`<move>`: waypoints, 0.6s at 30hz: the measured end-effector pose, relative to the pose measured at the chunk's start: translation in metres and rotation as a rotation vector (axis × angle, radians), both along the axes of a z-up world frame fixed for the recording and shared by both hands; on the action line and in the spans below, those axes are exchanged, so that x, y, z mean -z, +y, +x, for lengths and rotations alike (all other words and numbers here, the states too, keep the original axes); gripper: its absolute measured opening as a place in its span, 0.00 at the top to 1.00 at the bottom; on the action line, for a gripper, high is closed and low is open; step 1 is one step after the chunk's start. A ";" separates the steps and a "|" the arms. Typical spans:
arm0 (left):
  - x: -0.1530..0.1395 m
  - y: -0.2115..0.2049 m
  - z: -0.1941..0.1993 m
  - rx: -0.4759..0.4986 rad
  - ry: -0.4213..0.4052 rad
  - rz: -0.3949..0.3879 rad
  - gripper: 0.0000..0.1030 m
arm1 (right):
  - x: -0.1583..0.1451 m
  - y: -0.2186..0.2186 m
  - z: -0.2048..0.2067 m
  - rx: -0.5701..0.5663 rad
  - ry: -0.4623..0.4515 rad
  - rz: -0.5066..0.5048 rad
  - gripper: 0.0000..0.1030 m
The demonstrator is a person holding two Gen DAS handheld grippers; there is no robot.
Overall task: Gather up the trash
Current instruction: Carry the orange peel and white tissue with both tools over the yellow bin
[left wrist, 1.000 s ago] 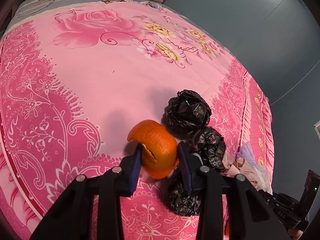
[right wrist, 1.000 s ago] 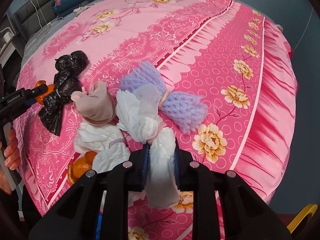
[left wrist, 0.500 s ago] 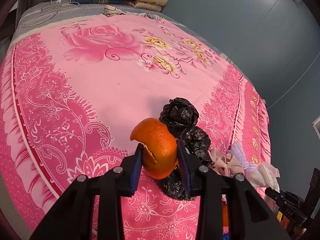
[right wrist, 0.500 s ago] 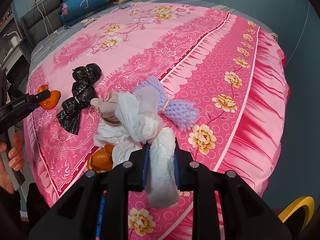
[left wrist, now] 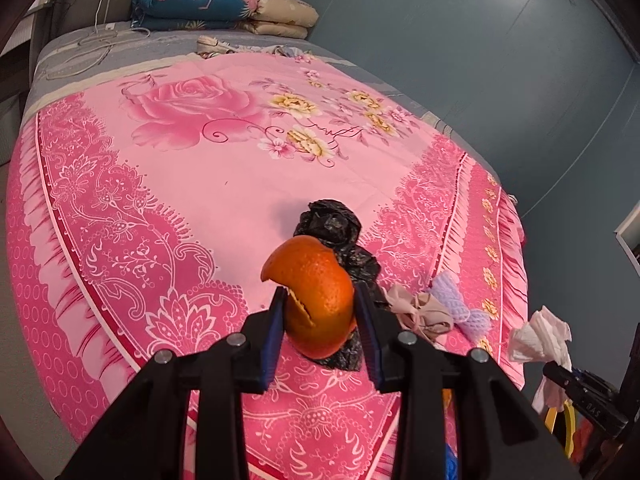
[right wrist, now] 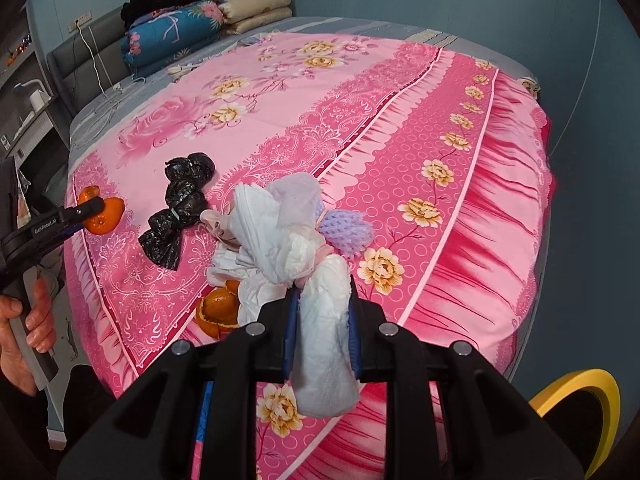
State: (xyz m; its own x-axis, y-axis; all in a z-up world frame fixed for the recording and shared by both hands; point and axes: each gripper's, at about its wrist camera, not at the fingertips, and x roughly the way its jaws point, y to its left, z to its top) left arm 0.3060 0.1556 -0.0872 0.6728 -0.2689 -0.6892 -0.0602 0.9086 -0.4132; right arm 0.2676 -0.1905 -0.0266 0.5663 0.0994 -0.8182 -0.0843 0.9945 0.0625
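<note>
My left gripper (left wrist: 320,312) is shut on a piece of orange peel (left wrist: 316,292) and holds it above the pink bedspread (left wrist: 192,184); it also shows in the right wrist view (right wrist: 102,210). My right gripper (right wrist: 320,308) is shut on a bundle of white tissue (right wrist: 320,312), lifted off the bed; that tissue shows at the right of the left wrist view (left wrist: 540,332). On the bed lie a knotted black plastic bag (right wrist: 180,208), a beige wad (left wrist: 420,312), a purple foam net (right wrist: 346,230), white tissue (right wrist: 228,264) and another orange peel (right wrist: 218,312).
Folded quilts and pillows (right wrist: 192,28) are stacked at the head of the bed, with cables (left wrist: 92,48) on the grey sheet. A yellow rim (right wrist: 576,392) shows low right beside the bed. A blue-grey wall (left wrist: 480,60) runs along the far side.
Both grippers have risen and pulled back from the bed with their loads. The orange peel and the white tissue bundle have lifted off the bedspread; the trash pile looks farther away.
</note>
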 end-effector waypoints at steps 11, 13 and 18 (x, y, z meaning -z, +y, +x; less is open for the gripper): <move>-0.023 -0.040 -0.030 0.083 -0.042 0.004 0.69 | -0.034 -0.028 -0.039 0.044 -0.066 0.016 0.80; -0.029 -0.049 -0.035 0.101 -0.053 0.003 0.69 | -0.040 -0.033 -0.046 0.052 -0.080 0.015 0.80; -0.043 -0.076 -0.047 0.152 -0.082 0.007 0.69 | -0.055 -0.046 -0.062 0.073 -0.109 0.018 0.80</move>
State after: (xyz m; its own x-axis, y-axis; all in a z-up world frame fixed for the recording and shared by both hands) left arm 0.2590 0.0792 -0.0446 0.6786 -0.3677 -0.6359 0.1121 0.9074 -0.4051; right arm 0.2052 -0.2368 0.0279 0.6583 0.0686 -0.7496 -0.0189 0.9970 0.0747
